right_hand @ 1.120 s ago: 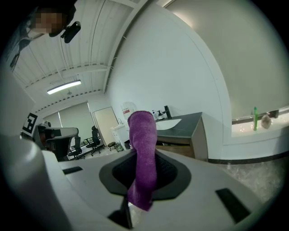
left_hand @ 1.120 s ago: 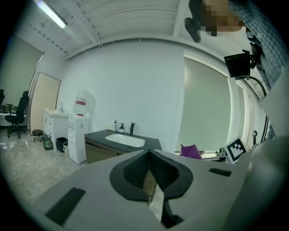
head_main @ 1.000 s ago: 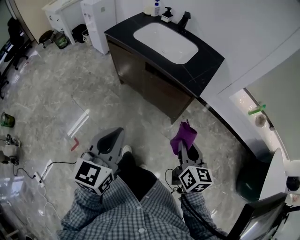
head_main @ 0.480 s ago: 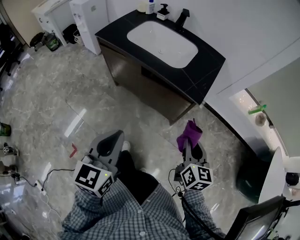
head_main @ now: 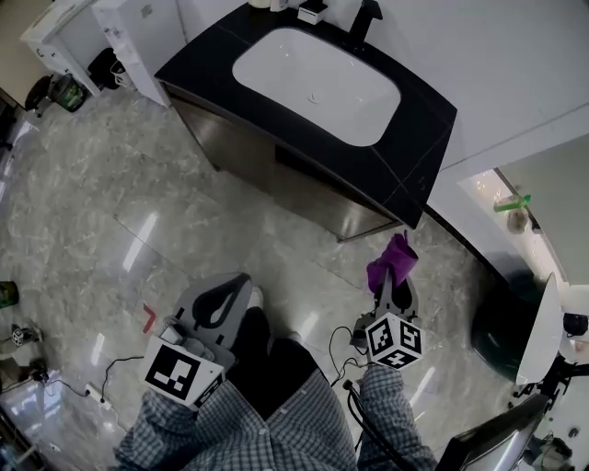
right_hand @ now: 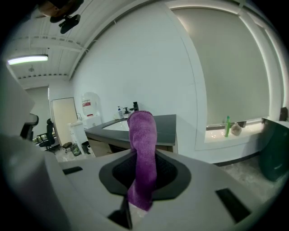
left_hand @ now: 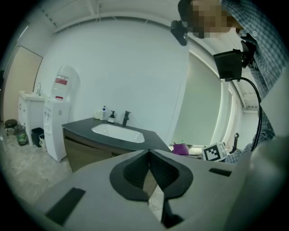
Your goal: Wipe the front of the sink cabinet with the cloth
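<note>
The sink cabinet [head_main: 276, 170] has a black top and a white basin [head_main: 315, 85], with a dark brown front facing me. It also shows as the cabinet [left_hand: 86, 151] in the left gripper view and the cabinet [right_hand: 115, 142] in the right gripper view. My right gripper [head_main: 394, 274] is shut on a purple cloth [head_main: 391, 261], which stands up from the jaws as the cloth [right_hand: 142, 153]. It hovers over the floor just off the cabinet's right corner. My left gripper [head_main: 224, 296] is shut and holds nothing, lower left of the cabinet.
A black tap [head_main: 362, 20] and soap bottles [head_main: 310, 11] stand at the basin's back. A white water dispenser [head_main: 138, 32] stands left of the cabinet. A dark bin [head_main: 506, 322] and a window ledge with a green bottle [head_main: 512, 201] lie to the right. A cable [head_main: 110, 368] trails on the marble floor.
The view has closed in on the cabinet. My right gripper with the cloth has moved forward and to the right, towards the cabinet's right corner. The left gripper has kept its place.
</note>
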`<state>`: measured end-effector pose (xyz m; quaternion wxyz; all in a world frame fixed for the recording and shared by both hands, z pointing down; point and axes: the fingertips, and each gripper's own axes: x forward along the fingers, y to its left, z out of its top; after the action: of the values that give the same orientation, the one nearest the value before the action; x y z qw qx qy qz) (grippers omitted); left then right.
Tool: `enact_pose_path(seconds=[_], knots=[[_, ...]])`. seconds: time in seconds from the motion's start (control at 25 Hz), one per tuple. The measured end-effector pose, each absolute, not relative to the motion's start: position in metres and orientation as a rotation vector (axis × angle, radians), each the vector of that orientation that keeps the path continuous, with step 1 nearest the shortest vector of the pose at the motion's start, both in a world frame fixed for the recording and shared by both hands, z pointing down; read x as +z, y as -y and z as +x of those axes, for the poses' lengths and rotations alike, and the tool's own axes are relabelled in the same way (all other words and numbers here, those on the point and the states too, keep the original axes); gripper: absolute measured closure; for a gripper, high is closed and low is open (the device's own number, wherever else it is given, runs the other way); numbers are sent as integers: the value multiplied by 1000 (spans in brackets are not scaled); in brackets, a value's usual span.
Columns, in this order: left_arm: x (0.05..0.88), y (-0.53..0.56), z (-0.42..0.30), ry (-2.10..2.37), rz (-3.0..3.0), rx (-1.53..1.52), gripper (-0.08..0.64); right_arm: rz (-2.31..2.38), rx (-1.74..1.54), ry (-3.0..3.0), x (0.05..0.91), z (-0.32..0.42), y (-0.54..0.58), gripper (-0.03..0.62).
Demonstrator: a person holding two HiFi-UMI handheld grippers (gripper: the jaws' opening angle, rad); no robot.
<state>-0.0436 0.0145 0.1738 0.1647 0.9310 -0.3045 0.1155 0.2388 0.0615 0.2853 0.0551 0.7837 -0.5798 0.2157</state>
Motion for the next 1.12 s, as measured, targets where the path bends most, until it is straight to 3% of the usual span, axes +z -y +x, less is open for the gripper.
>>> enact_pose_path(seconds=[0.36, 0.84, 1.12], knots=[[230, 48, -19, 703, 2695, 353, 549, 2443, 681, 1587, 356, 273, -33, 515], [300, 56, 14, 726, 2563, 255, 549, 2620, 741, 1401, 431, 349, -27, 515], [324, 55, 19, 771, 2514, 269, 549, 2593, 687, 1433, 448, 345, -2, 515]])
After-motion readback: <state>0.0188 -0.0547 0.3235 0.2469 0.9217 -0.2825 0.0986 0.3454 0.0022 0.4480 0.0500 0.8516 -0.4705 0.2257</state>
